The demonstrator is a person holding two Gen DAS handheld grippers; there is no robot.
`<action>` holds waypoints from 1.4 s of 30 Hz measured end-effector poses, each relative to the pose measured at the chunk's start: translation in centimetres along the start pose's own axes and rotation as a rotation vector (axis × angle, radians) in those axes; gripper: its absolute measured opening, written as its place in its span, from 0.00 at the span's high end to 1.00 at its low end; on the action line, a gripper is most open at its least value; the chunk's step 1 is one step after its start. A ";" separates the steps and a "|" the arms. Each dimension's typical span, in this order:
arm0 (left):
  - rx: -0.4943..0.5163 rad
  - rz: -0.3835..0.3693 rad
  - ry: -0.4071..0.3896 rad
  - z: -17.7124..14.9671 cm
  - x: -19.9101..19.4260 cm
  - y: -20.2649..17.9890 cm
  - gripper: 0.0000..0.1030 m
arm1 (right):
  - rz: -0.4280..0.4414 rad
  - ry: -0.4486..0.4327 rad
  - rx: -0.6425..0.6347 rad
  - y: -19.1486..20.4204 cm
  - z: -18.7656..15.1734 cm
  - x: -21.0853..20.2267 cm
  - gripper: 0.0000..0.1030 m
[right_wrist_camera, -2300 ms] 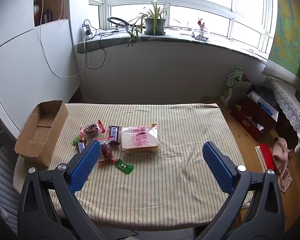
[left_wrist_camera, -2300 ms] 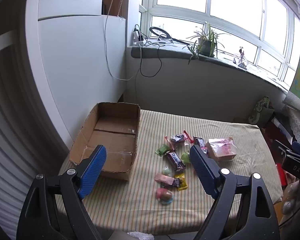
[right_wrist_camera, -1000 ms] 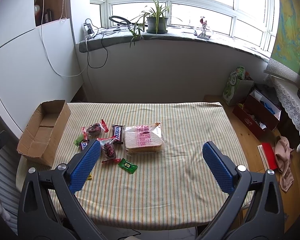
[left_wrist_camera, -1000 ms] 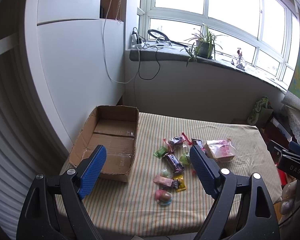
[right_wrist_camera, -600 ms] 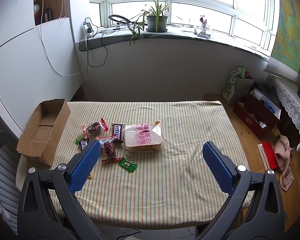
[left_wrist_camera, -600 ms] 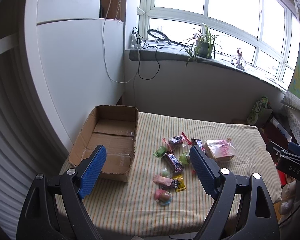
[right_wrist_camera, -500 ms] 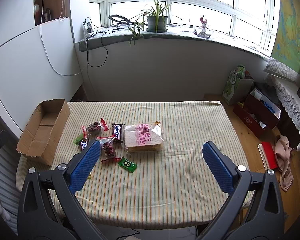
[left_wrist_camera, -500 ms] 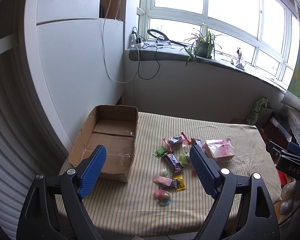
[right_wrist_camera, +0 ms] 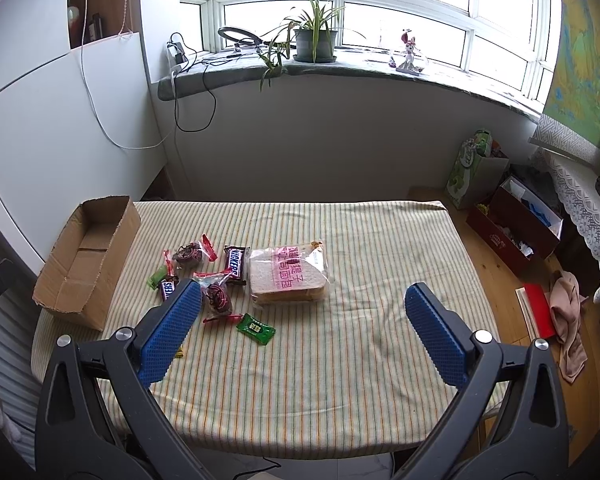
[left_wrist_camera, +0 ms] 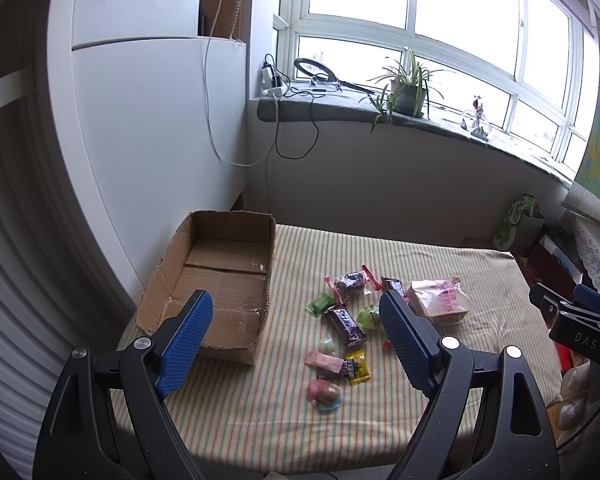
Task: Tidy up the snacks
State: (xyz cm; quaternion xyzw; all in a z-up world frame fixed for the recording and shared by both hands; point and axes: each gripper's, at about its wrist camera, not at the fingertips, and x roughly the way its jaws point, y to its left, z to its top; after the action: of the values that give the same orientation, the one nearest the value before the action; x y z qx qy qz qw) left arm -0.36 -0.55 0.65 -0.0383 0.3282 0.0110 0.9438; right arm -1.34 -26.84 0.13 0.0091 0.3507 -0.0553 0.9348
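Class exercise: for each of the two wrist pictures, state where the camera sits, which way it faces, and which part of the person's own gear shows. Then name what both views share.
Left wrist: sits behind the left tongs, above the table's near left corner, facing the cardboard box and window; open blue fingers show.
Right wrist: sits behind the right tongs, above the near edge, facing the bread bag and window; open blue fingers show.
Shared: striped table, box, snack pile, potted plant.

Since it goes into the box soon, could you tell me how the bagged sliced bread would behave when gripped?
The bagged bread probably squashes easily, being soft slices in loose clear plastic. Its film looks slick and crinkled, so pads may slip or catch only wrapper. It lies flat, so it is unlikely to roll.
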 end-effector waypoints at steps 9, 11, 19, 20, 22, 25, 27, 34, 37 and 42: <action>-0.001 -0.001 0.005 -0.1 0.2 -0.1 0.16 | 0.002 0.016 0.002 0.0 -0.2 0.5 0.00; 0.000 -0.003 0.008 -0.1 0.4 -0.1 0.16 | 0.002 0.020 0.003 0.0 -0.3 0.7 0.00; -0.005 -0.004 0.021 -0.1 0.9 0.0 0.16 | 0.004 0.040 0.002 -0.2 -0.1 1.1 0.00; -0.007 -0.004 0.024 -0.1 1.0 0.1 0.16 | 0.004 0.044 0.001 0.0 0.1 1.2 0.00; -0.010 -0.004 0.028 -0.2 1.2 0.2 0.16 | 0.005 0.050 -0.001 -0.1 0.2 1.5 0.00; -0.029 -0.006 0.048 -0.1 1.9 0.8 0.16 | 0.012 0.068 -0.006 -0.1 0.1 2.1 0.00; -0.046 0.004 0.061 -0.1 2.3 1.5 0.16 | 0.024 0.084 -0.012 -0.3 0.1 2.6 0.00; -0.090 0.043 0.103 -0.9 3.2 4.0 0.16 | 0.065 0.141 -0.041 -1.0 -0.8 4.6 0.00; -0.092 0.040 0.123 -1.3 3.5 4.3 0.17 | 0.089 0.157 -0.064 -1.0 -1.4 5.2 0.00; -0.100 -0.003 0.192 -2.3 4.8 4.4 0.18 | 0.130 0.189 -0.127 -0.7 -2.5 6.6 0.00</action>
State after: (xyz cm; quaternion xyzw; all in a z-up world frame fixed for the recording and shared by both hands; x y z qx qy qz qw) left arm 1.81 3.66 -4.44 -0.0867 0.4159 0.0224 0.9050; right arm 1.88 -28.03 -6.13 -0.0225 0.4387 0.0288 0.8979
